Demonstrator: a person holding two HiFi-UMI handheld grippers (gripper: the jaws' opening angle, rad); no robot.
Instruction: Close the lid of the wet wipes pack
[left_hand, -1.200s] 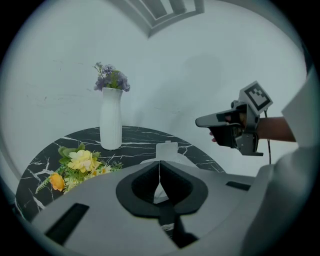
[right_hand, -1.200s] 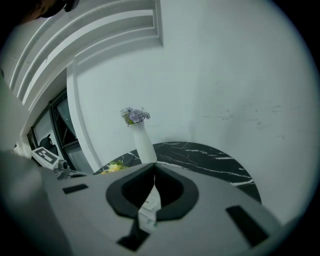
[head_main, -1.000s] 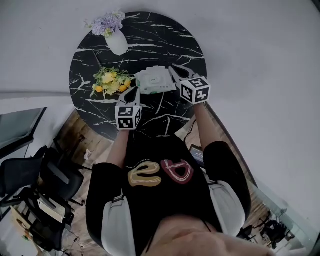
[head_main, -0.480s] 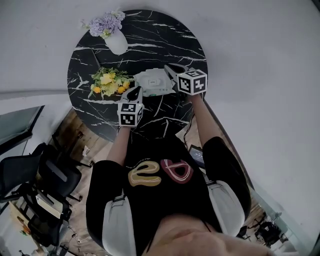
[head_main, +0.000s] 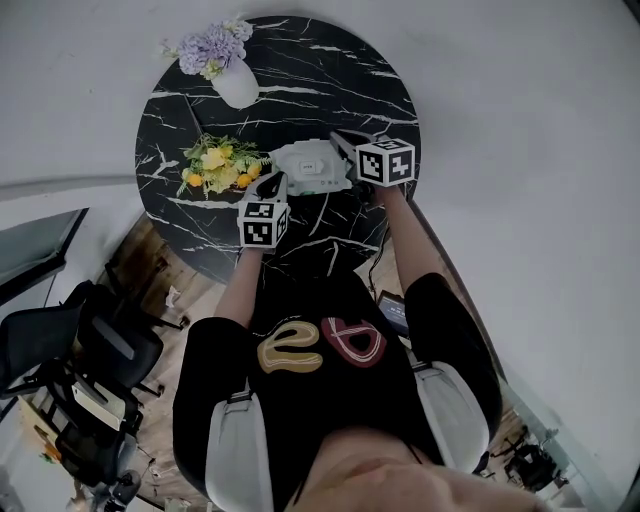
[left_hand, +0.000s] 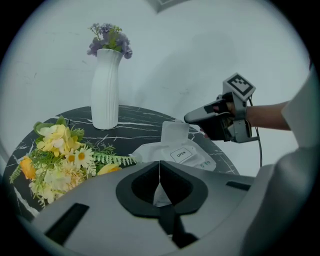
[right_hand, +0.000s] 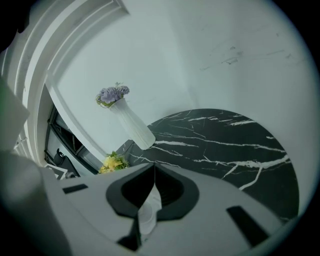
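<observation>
beside the open wipes pack (head_main: 306, 164), left claw (head_main: 272, 183) and right claw (head_main: 341, 141), closed.

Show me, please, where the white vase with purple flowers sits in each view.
Head view: white vase upper left, above the yellow bouquet.
Left gripper view: upper left, upright, beyond the bouquet.
Right gripper view: left of centre, leaning in the picture.
Shared landmark: the black marble table.

Left claw (head_main: 273, 179) and right claw (head_main: 341, 139) both point forward and downward, jaws pressed together.
</observation>
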